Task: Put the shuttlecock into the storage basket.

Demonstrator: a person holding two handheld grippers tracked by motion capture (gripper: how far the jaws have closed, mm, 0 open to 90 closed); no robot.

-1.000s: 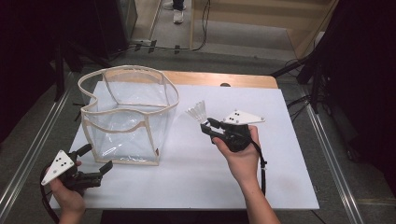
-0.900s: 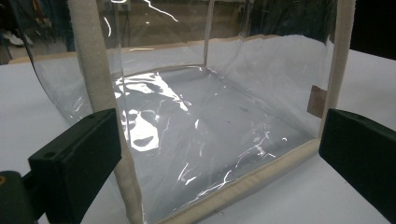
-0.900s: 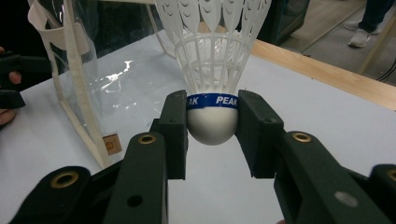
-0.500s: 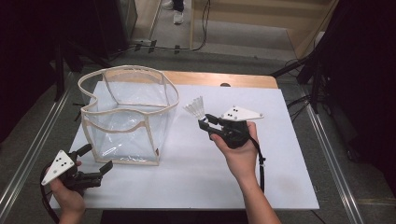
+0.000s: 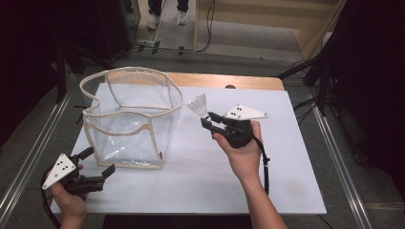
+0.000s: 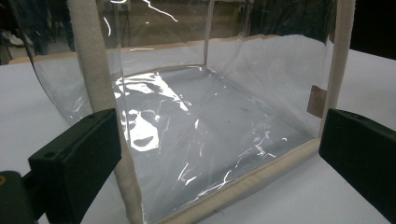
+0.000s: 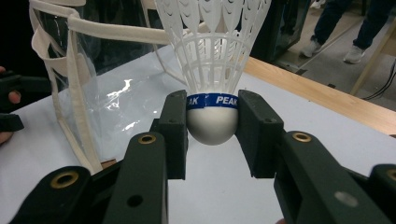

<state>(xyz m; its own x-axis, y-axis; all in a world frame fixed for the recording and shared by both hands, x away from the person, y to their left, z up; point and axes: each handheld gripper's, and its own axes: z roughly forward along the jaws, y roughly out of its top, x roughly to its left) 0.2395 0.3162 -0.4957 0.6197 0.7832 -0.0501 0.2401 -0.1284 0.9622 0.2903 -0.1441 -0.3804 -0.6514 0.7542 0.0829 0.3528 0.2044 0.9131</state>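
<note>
A white shuttlecock [image 5: 197, 105] with a blue band marked PEAK [image 7: 211, 46] hangs over the white table top, just right of a clear plastic bag [image 5: 131, 119] with cream trim. My right gripper [image 5: 208, 121] is shut on its round cork base, and in the right gripper view [image 7: 211, 133] both pads press the cork with the skirt pointing away. The bag stands upright with its mouth wide. My left gripper [image 5: 101, 164] rests near the bag's near left corner, open. In the left gripper view [image 6: 217, 135] the bag's wall [image 6: 210, 107] stands just beyond the spread jaws.
The white board [image 5: 286, 167] covers a wooden table whose bare strip [image 5: 248, 82] shows at the back. Metal rails [image 5: 334, 157] run along both sides. A person's feet [image 5: 167, 16] stand on the floor far behind.
My right gripper has carried the shuttlecock a little up and away, closer to the bag's rim. The left hand and the bag have kept still.
</note>
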